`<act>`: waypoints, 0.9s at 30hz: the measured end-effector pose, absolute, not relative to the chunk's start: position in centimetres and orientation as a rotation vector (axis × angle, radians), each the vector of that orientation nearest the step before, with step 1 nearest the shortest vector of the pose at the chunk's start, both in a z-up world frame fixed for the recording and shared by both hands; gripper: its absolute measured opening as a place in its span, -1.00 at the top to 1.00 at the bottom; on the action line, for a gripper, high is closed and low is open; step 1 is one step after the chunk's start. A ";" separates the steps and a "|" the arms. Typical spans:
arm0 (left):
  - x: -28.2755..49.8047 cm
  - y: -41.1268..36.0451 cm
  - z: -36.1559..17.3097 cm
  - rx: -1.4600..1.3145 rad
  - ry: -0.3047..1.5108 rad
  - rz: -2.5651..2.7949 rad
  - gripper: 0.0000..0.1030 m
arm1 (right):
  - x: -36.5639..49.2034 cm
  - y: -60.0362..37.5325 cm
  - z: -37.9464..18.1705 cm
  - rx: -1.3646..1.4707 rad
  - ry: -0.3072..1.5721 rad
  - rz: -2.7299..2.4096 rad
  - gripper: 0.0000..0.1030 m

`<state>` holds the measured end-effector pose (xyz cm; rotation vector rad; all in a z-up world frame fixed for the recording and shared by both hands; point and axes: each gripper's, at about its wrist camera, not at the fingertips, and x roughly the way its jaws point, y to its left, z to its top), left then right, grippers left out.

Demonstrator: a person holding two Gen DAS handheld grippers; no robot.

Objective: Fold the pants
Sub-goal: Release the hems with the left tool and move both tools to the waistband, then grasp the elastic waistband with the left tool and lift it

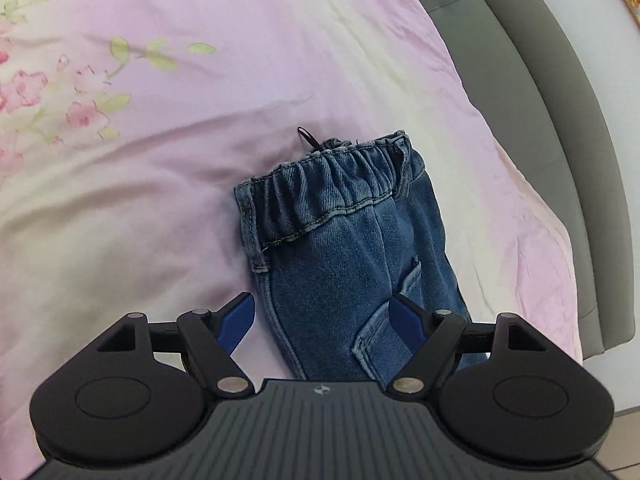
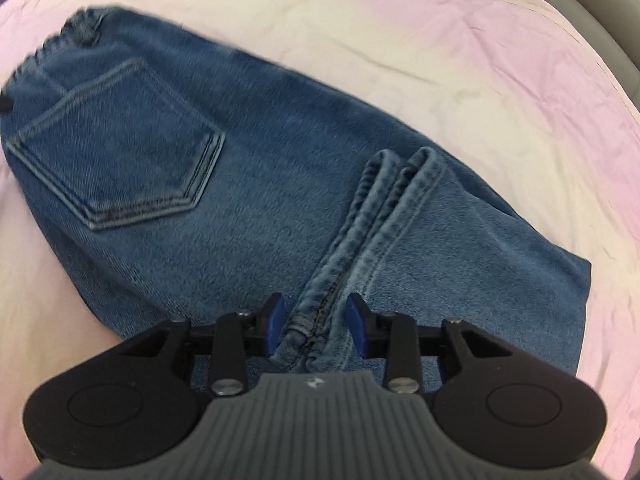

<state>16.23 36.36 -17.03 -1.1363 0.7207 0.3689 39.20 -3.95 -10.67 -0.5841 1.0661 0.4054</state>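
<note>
the soft, limp denim pants (image 2: pixel 224 184) are lying folded on the pink bed sheet (image 2: pixel 460 60), best pinched at the thick hem seams, with left tongs (image 1: pixel 320 316) gaping wide and right tongs (image 2: pixel 316 326) standing part-open astride the hems.

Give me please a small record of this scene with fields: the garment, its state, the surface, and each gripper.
garment: blue denim pants with elastic waistband and back pocket
state: folded, lying flat, hems on top
surface: pink floral bedsheet
left gripper: open wide, pants edge between the fingers, not pinched
right gripper: open, straddling the hem seam, pads not pressing
</note>
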 end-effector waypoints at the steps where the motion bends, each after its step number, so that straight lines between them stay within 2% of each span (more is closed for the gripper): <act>1: 16.4 36.4 -17.2 -1.143 0.714 0.372 -0.73 | 39.2 -3.7 -11.0 -0.610 1.064 0.416 0.29; 13: 19.8 36.7 -20.3 -1.153 0.709 0.421 -0.79 | 41.5 -4.7 -11.3 -0.640 1.134 0.579 0.28; 16: 19.7 36.6 -20.1 -1.121 0.717 0.417 -0.54 | 41.9 -5.1 -11.5 -0.620 1.133 0.597 0.27; 18: 19.5 36.4 -19.7 -1.108 0.711 0.413 -0.26 | 42.1 -5.4 -11.5 -0.608 1.134 0.607 0.27; 23: 18.7 34.2 -15.9 -0.971 0.621 0.387 -0.02 | 42.6 -6.6 -11.5 -0.569 1.129 0.625 0.27; 27: 18.6 31.0 -11.4 -0.807 0.536 0.345 0.01 | 42.5 -8.2 -11.2 -0.534 1.114 0.632 0.27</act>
